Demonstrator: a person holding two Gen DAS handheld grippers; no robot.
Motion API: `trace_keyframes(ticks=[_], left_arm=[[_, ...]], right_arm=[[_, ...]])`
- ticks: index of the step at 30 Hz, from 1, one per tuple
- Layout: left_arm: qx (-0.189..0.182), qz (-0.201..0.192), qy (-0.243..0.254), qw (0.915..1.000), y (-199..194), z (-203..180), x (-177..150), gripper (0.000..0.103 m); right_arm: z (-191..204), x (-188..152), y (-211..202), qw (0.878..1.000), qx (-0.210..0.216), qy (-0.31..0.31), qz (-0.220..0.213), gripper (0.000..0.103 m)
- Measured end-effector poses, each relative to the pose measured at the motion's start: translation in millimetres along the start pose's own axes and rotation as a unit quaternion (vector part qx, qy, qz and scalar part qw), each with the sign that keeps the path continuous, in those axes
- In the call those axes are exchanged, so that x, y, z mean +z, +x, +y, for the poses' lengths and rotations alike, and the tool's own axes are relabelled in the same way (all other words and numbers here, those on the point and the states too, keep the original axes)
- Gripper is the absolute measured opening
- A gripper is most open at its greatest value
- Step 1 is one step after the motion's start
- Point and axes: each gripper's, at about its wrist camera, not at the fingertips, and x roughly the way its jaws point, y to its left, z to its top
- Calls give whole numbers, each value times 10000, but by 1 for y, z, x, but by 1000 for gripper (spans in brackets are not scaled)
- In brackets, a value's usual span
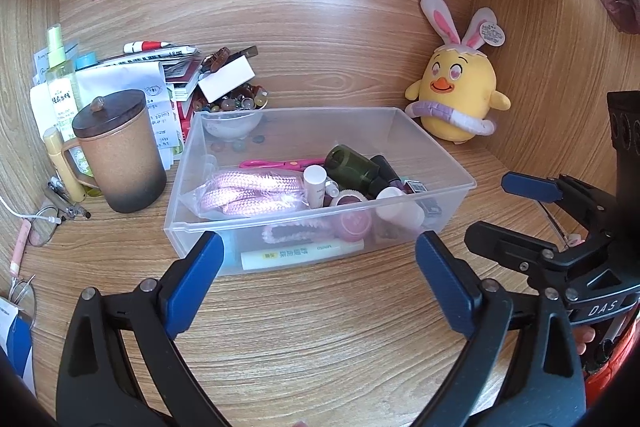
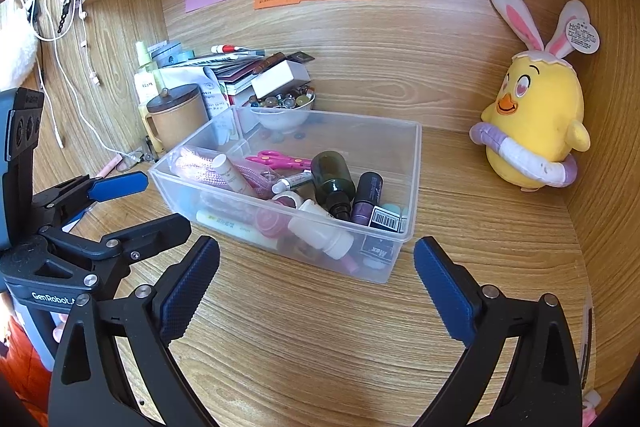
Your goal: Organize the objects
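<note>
A clear plastic bin (image 1: 432, 147) (image 2: 416, 163) stands mid-desk, filled with small items: a pink braided cord (image 1: 248, 193), pink scissors (image 2: 276, 159), a dark green bottle (image 1: 350, 165) (image 2: 332, 179), a purple bottle (image 2: 366, 203), white tubes and small jars. My left gripper (image 1: 316, 259) is open just in front of the bin's near wall, with nothing between its fingers. My right gripper (image 2: 316, 267) is open too, facing the bin's near right corner, and holds nothing. Each gripper also appears in the other's view, the right gripper (image 1: 516, 211) and the left gripper (image 2: 148, 203).
A yellow chick plush with bunny ears (image 1: 456, 91) (image 2: 532, 119) sits in the right back corner. At the left are a lidded brown mug (image 1: 118, 151), a spray bottle (image 1: 60, 75), stacked papers, a bowl of beads (image 1: 234, 111), glasses and cables. Coloured notes hang on the back panel.
</note>
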Motion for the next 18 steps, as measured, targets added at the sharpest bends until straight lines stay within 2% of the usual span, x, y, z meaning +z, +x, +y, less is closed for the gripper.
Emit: trace_keyframes(ticks=[18], left_arm=[[42, 0, 29, 10000, -3, -2, -2, 99]], right_arm=[[2, -1, 1, 10000, -8, -14, 6, 98]])
